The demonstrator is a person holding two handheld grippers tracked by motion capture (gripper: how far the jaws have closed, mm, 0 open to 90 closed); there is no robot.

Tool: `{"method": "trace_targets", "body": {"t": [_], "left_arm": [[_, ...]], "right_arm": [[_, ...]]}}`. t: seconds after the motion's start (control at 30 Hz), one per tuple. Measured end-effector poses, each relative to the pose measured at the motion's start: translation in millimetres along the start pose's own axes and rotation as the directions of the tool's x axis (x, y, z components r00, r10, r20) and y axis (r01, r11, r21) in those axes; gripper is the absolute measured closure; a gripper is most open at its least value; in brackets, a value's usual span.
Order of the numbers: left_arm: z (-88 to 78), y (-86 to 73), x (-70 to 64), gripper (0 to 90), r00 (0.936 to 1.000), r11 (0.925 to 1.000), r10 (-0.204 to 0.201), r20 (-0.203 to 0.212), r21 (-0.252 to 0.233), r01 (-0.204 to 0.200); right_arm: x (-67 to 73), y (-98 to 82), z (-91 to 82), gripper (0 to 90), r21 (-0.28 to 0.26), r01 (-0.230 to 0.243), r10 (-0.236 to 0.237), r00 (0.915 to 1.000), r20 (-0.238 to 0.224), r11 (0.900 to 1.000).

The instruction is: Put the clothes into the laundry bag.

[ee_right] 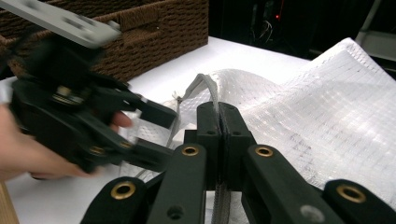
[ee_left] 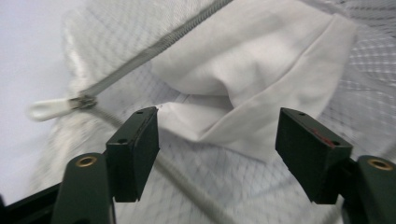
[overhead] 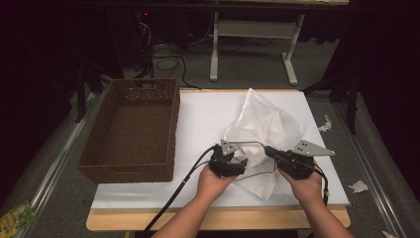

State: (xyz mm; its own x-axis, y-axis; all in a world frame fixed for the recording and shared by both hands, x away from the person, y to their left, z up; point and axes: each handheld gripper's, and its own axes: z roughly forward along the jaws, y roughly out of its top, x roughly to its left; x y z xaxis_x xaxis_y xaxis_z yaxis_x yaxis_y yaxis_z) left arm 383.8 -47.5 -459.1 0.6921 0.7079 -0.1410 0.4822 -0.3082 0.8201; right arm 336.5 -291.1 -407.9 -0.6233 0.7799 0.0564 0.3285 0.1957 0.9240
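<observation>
Dark floor and tangled cables lie beyond the white surface (overhead: 198, 124), where a white mesh zip-up laundry bag (overhead: 265, 126) lies near the front edge, right of an empty brown woven basket (overhead: 130, 129). Judging by the half-open grey zipper (ee_left: 154, 46) and the white folded cloth (ee_left: 243, 70) showing inside, the work in hand is drawing that cloth out of the bag. The right claw (ee_right: 218, 121) is clamped tight on the zipper tape at the bag's mouth, anchoring it. The left claw (ee_left: 217, 149) hangs over the opening with its jaws apart, the cloth's folded edge between them but not pinched. To do this well, push the left claw deeper so both pads take a thick fold of cloth alone, clear of the mesh and the zipper, then close firmly and pull away from the right claw's anchor
</observation>
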Motion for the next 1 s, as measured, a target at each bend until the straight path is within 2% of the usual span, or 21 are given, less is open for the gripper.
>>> {"method": "trace_targets", "body": {"t": [0.1,0.17,0.2,0.3,0.4,0.5,0.53,0.6,0.73,0.83,1.0], "left_arm": [[-12.5,0.1,4.7,27.8,0.9997,0.9998,0.014,-0.02,-0.016,-0.014],[-16.9,2.7,9.6,25.6,0.9982,0.9993,0.018,-0.058,-0.031,-0.02],[-16.9,2.7,9.6,24.1,0.9982,0.9993,0.018,-0.058,-0.031,-0.02],[-16.6,5.6,14.0,20.9,0.9963,0.9987,-0.008,-0.085,-0.05,0.004],[-12.7,9.6,14.4,20.8,0.9969,0.999,-0.014,-0.077,-0.044,0.011],[-6.7,15.1,13.1,20.8,0.9968,0.9993,0.003,-0.08,-0.037,-0.005],[-4.6,17.3,13.9,20.8,0.9974,0.9983,0.002,-0.072,-0.057,-0.006],[-3.9,18.3,14.4,21.8,0.9974,0.998,0.01,-0.072,-0.061,-0.015],[-2.0,23.3,13.2,25.3,0.9984,0.9942,0.016,-0.053,-0.106,-0.022],[-0.2,25.9,11.8,26.4,0.9983,0.993,0.028,-0.051,-0.113,-0.033],[7.3,29.6,14.7,28.9,0.9976,0.9951,0.028,-0.063,-0.094,-0.033]], "right_arm": [[0.1,-1.2,2.4,89.5,0.008,-0.001,0.001,1.0,-0.001,1.0],[0.7,-1.0,2.2,89.5,0.01,-0.001,0.001,1.0,0.0,1.0],[0.7,-1.0,2.2,89.5,0.01,-0.001,0.001,1.0,0.0,1.0],[-0.8,-0.8,-1.4,89.5,0.004,-0.009,0.009,1.0,0.003,1.0],[-1.2,-1.3,-2.6,89.5,0.003,-0.014,0.014,0.9999,0.003,1.0],[-1.3,-1.1,-4.8,89.5,-0.004,-0.013,0.013,0.9999,0.006,1.0],[-1.2,-1.0,-5.3,89.5,-0.004,-0.015,0.015,0.9999,0.006,1.0],[-1.4,-0.8,-6.0,89.5,-0.005,-0.016,0.016,0.9998,0.006,1.0],[-2.5,0.2,-9.3,89.5,-0.019,-0.025,0.025,0.9997,0.003,0.999],[-3.1,0.2,-10.1,89.5,-0.021,-0.034,0.034,0.9994,0.001,0.999],[-2.0,1.1,-10.3,89.5,-0.025,-0.037,0.036,0.9993,-0.004,0.999]]}}
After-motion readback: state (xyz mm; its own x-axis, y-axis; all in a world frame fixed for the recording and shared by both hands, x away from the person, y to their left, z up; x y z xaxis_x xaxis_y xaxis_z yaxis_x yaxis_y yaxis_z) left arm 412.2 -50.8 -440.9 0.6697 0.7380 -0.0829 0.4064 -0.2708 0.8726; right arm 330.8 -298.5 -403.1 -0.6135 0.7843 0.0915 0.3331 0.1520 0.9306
